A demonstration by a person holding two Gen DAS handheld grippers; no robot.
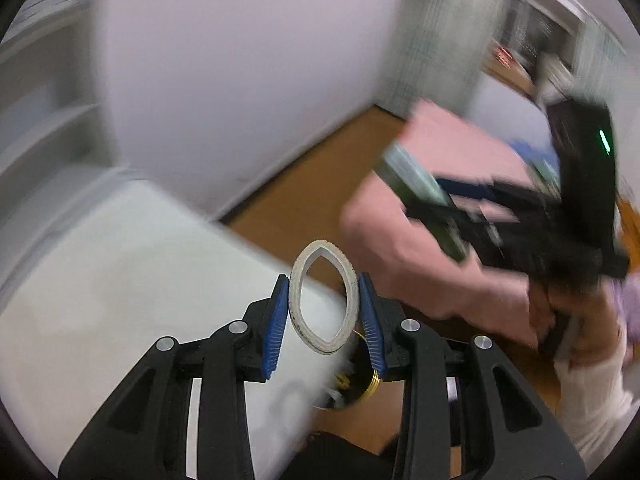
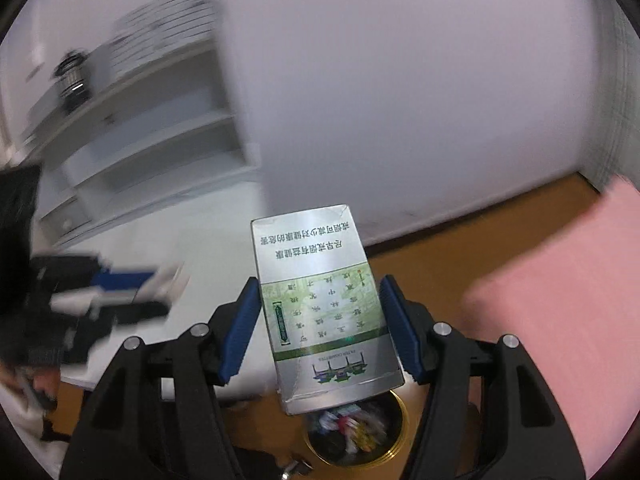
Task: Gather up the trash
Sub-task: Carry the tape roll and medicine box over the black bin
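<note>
A: Looking along the left gripper (image 1: 324, 312); jaws pressed on a white tape ring (image 1: 323, 298), squeezed into an oval between the blue pads (image 1: 276, 328); held up above the edge of a white table (image 1: 120, 300).

B: Same on the right gripper (image 2: 320, 328)? Jaws closed against a silver-and-green cigarette pack (image 2: 324, 312), printed text upside down, held by its two long sides, top end pointing away.

A: Below the pack, a round bin with a gold rim (image 2: 394, 452) on the floor; blurred wrappers of several colours inside; seen in the left view too, partly hidden behind the right finger.

B: Around that, brown wooden floor (image 1: 304, 200) meeting a plain pale wall (image 1: 240, 60); white open shelving (image 2: 160, 136) at the left with a dark cylindrical object on top, too blurred to name.

A: To the right, a pink bed or cushion (image 2: 560, 300); a grey-green curtain (image 1: 440, 32) hanging in the corner; much smeared by motion blur.
</note>
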